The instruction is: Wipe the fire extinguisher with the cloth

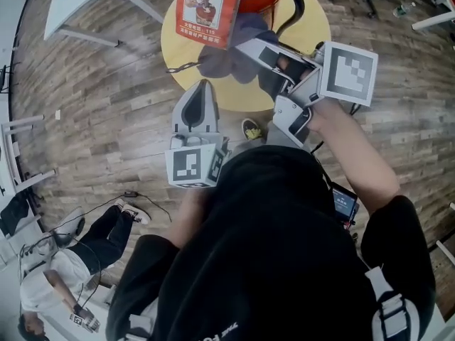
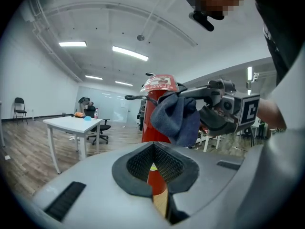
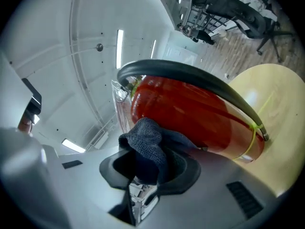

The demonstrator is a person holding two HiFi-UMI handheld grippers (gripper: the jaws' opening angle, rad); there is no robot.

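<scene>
1. One red fire extinguisher [image 3: 190,109] stands upright on a round yellow desk [image 1: 313,20].
2. Fingers of the right gripper [image 1: 250,47] are clenched on a dark blue cloth [image 3: 145,142], which is pressed against the fire extinguisher's side.
3. Fingers of the left gripper [image 1: 202,87] are pressed together on nothing; it hangs at the desk's near edge, apart from the fire extinguisher.

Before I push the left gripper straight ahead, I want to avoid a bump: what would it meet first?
The left gripper, jaws shut, would likely hit the extinguisher dead ahead. The cloth hangs higher and rightward, off that line; depth is unclear.
</scene>
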